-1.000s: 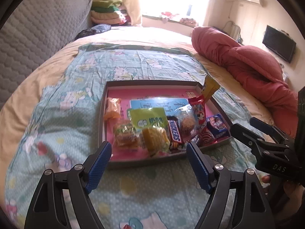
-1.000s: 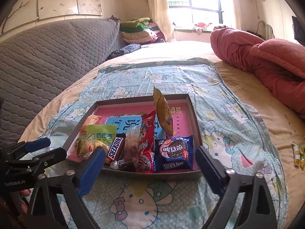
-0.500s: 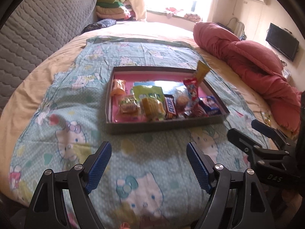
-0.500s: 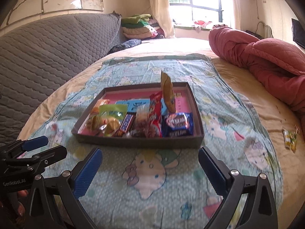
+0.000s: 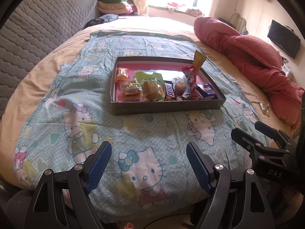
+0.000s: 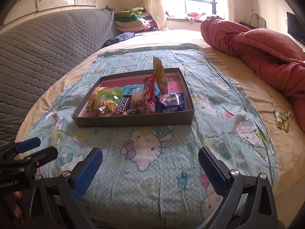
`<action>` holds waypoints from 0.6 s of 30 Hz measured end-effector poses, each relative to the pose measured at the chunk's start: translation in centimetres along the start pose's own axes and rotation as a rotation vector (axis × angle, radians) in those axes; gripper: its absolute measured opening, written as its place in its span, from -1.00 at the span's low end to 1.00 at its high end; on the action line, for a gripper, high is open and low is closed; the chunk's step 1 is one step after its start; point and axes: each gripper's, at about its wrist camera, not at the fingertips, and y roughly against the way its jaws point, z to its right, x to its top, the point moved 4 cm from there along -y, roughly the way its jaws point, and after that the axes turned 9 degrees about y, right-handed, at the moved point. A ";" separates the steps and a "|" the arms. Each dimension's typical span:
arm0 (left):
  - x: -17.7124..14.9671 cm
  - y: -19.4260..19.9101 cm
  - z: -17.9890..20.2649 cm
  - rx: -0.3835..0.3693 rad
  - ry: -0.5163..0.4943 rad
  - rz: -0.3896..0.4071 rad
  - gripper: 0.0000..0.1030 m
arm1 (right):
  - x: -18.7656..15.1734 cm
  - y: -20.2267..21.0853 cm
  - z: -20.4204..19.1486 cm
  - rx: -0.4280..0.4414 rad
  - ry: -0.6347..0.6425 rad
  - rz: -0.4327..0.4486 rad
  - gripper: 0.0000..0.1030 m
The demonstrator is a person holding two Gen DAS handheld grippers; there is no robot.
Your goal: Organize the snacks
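A dark shallow box (image 5: pixel 167 108) (image 6: pixel 133 121) with a pink floor sits on the Hello Kitty sheet on the bed. It holds several snacks in a row: a green bag (image 5: pixel 150 79), a Snickers bar (image 6: pixel 123 103), a red packet (image 6: pixel 149 93), a blue cookie pack (image 6: pixel 170 101) and an upright yellow packet (image 6: pixel 159 74). My left gripper (image 5: pixel 148 164) is open and empty, near the bed's front edge, well short of the box. My right gripper (image 6: pixel 150 167) is open and empty too, beside the left one. A loose green-yellow snack (image 6: pixel 281 118) lies on the bare mattress at right.
A rolled red quilt (image 6: pixel 257 47) lies along the right side of the bed. A grey quilted headboard (image 6: pixel 38 47) stands at left. Folded clothes (image 6: pixel 131 19) are stacked by the window. A TV (image 5: pixel 284 38) hangs on the right wall.
Both grippers have pulled back from the box toward the bed's front edge; the box now looks smaller and farther. Both stay open and empty. The snacks have not moved.
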 end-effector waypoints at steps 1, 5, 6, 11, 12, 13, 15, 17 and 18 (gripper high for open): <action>-0.1 0.1 0.0 0.002 0.001 0.000 0.59 | -0.1 0.1 -0.1 0.000 0.003 -0.003 0.97; -0.4 0.4 -0.1 0.009 -0.002 -0.002 0.59 | -0.5 0.7 -0.7 -0.001 0.026 -0.003 0.97; -0.4 0.5 -0.1 0.010 -0.001 -0.003 0.59 | -0.5 0.8 -0.8 -0.001 0.031 -0.003 0.97; -0.5 0.7 0.0 0.014 -0.004 -0.002 0.59 | -0.7 1.1 -0.9 -0.003 0.037 -0.007 0.97; -0.6 0.8 0.0 0.015 -0.005 -0.002 0.59 | -0.7 1.2 -0.9 -0.003 0.037 -0.007 0.97; -0.7 0.8 0.0 0.017 -0.007 -0.003 0.59 | -0.8 1.2 -0.9 -0.003 0.036 -0.007 0.97; -0.8 0.9 0.1 0.017 -0.008 -0.003 0.59 | -0.8 1.3 -0.9 -0.004 0.035 -0.007 0.97; -0.9 1.0 0.1 0.018 -0.011 -0.003 0.59 | -0.9 1.5 -0.9 -0.006 0.036 -0.006 0.97; -0.9 1.0 0.1 0.018 -0.013 -0.003 0.59 | -0.9 1.5 -0.9 -0.006 0.036 -0.006 0.97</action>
